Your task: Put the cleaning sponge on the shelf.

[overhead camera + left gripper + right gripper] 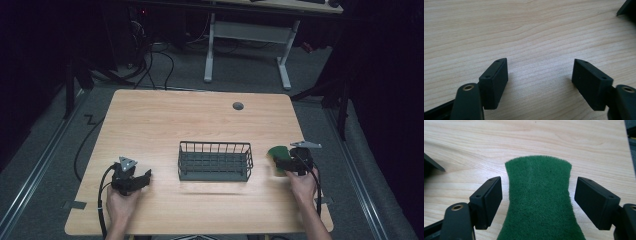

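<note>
The right tongs [537, 202] stand apart around a green scouring pad [539, 200], which lies on the table [200, 120] just right of a dark wire basket [215, 161]. The left tongs [540, 80] stand apart over bare wood, left of the basket.
</note>
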`<state>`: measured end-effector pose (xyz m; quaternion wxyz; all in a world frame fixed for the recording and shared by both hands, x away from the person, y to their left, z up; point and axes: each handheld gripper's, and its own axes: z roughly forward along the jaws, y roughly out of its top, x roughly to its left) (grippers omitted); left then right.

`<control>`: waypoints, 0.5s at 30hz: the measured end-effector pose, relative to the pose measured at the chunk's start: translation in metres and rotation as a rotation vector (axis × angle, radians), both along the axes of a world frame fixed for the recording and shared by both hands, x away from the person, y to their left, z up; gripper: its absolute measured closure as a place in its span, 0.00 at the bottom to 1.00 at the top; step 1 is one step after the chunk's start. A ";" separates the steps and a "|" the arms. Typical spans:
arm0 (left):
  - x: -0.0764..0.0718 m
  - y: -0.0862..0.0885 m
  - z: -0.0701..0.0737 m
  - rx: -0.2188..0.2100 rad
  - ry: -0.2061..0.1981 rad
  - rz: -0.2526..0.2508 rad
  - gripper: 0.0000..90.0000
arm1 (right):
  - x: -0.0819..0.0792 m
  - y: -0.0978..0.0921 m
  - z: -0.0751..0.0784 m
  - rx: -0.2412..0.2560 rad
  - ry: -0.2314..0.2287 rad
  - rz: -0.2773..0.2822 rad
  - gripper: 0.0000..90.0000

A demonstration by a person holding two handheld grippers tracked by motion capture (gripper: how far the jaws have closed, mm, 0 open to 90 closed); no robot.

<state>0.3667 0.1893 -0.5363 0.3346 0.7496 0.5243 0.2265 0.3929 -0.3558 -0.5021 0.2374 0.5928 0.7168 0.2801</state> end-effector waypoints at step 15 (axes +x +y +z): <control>-0.001 -0.001 0.000 -0.003 0.003 -0.009 0.28 | 0.004 0.003 -0.008 -0.052 0.045 0.019 0.34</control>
